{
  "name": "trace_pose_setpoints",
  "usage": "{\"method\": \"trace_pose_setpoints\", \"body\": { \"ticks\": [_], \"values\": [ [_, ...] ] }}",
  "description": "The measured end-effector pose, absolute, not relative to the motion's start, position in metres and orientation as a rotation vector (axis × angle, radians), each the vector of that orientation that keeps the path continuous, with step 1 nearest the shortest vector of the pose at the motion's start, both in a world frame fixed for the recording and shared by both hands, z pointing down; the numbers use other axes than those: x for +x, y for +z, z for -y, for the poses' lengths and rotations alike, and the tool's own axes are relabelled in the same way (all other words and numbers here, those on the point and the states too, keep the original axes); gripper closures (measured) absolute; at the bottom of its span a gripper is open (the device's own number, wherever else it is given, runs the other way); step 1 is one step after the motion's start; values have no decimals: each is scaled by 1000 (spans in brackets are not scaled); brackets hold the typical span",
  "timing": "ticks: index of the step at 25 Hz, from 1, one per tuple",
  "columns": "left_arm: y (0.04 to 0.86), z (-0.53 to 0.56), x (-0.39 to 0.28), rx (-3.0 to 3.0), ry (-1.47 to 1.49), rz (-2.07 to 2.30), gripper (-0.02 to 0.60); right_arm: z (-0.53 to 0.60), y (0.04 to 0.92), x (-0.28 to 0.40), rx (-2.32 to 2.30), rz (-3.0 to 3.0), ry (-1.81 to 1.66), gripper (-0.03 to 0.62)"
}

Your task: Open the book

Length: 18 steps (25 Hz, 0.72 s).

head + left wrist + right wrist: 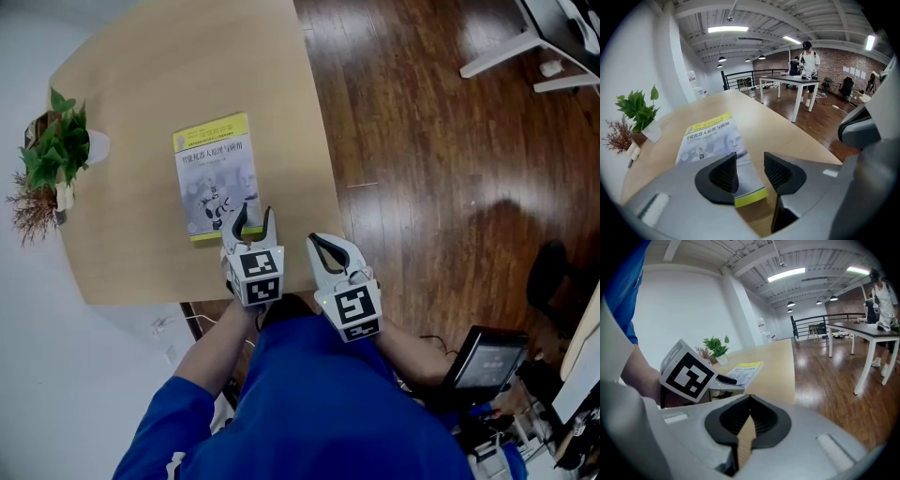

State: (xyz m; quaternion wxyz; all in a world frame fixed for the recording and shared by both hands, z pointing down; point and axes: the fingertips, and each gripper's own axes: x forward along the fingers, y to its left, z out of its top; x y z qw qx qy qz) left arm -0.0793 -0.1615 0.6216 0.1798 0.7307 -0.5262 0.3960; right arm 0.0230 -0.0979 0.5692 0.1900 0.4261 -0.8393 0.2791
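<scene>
Count: one book (216, 178), one table (141, 66), two grippers, one potted plant (58, 150), one bunch of dried twigs (33, 211).

Book: closed, cover up, flat on the table toward its near edge, yellow band at each end.

Pose, left gripper (254, 216): tilted forward and down over the book's near right corner. Jaws wide apart, the corner showing between the pads, pads not pressing on it.

Pose, right gripper (321, 244): just beside the left one, on its right, above the table's near right corner. Jaws pressed together, nothing between them.

Edges: table's curved right edge near the book's right side, wood floor (441, 169) past it. Bare tabletop left of and beyond the book. Plant and twigs at the far left edge, well apart from the book.
</scene>
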Motion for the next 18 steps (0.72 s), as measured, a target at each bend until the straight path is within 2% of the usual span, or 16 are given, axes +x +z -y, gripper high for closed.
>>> {"method": "trace_pose_setpoints", "body": {
  "ticks": [10, 18],
  "values": [
    [641, 173, -84, 1971, 1269, 1516, 386, 106, 580, 36, 1194, 2358, 830, 591],
    [641, 173, -83, 1934, 1297, 1531, 414, 106, 576, 42, 1193, 2365, 837, 591]
  ]
}}
